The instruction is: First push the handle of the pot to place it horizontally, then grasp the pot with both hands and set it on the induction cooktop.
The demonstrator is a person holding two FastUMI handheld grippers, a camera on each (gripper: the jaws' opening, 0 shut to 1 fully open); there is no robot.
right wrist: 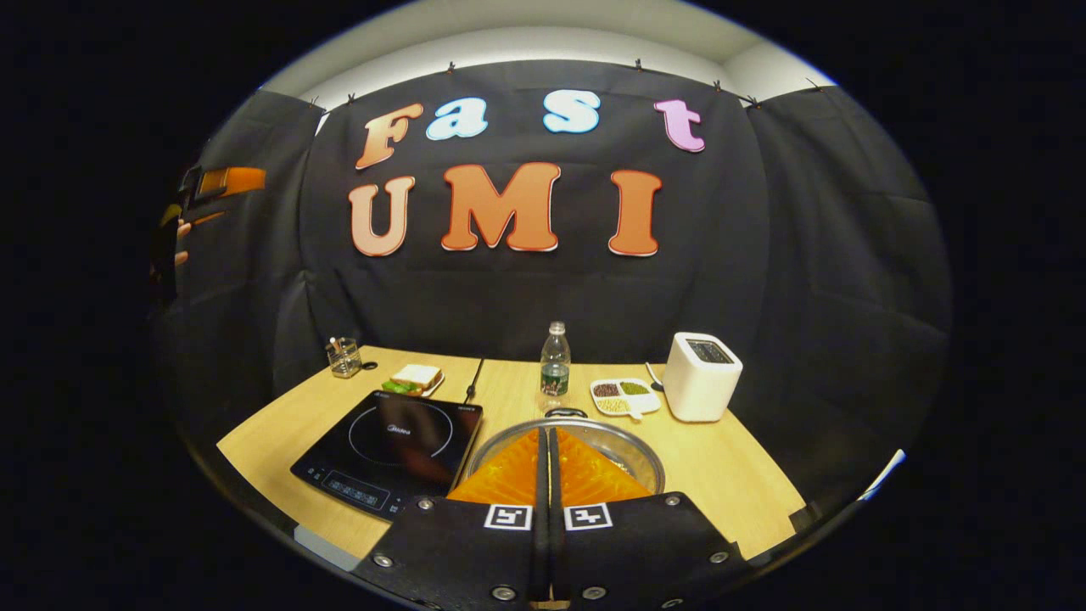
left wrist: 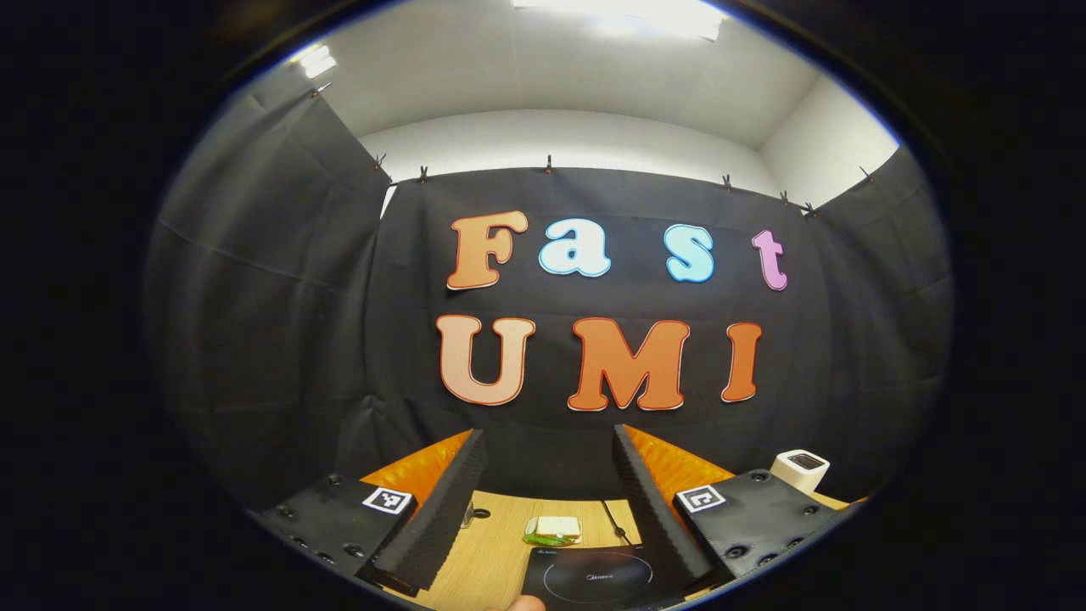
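In the right gripper view, the right gripper (right wrist: 547, 450) is hovering over the near rim of the pot (right wrist: 624, 441), its two fingers pressed together with nothing between them; the pot is sitting on the wooden table (right wrist: 738, 462), just right of the induction cooktop (right wrist: 390, 450) and not on it, with one small dark handle (right wrist: 564, 412) showing at its far rim; behind the pot a water bottle (right wrist: 555, 367) is standing upright, with a divided dish of beans (right wrist: 625, 396) and a white toaster (right wrist: 701, 376) to its right; a sandwich on a plate (right wrist: 413, 378) and a glass (right wrist: 344, 357) are lying beyond the cooktop; at the far left edge a hand (right wrist: 180, 242) is holding the other gripper raised above the table.

In the left gripper view, the left gripper (left wrist: 551, 458) is pointing at the booth wall with its fingers well apart and gripping nothing; below them the cooktop (left wrist: 594, 577), the sandwich (left wrist: 556, 530) and the toaster (left wrist: 799, 468) are showing on the table (left wrist: 492, 552).
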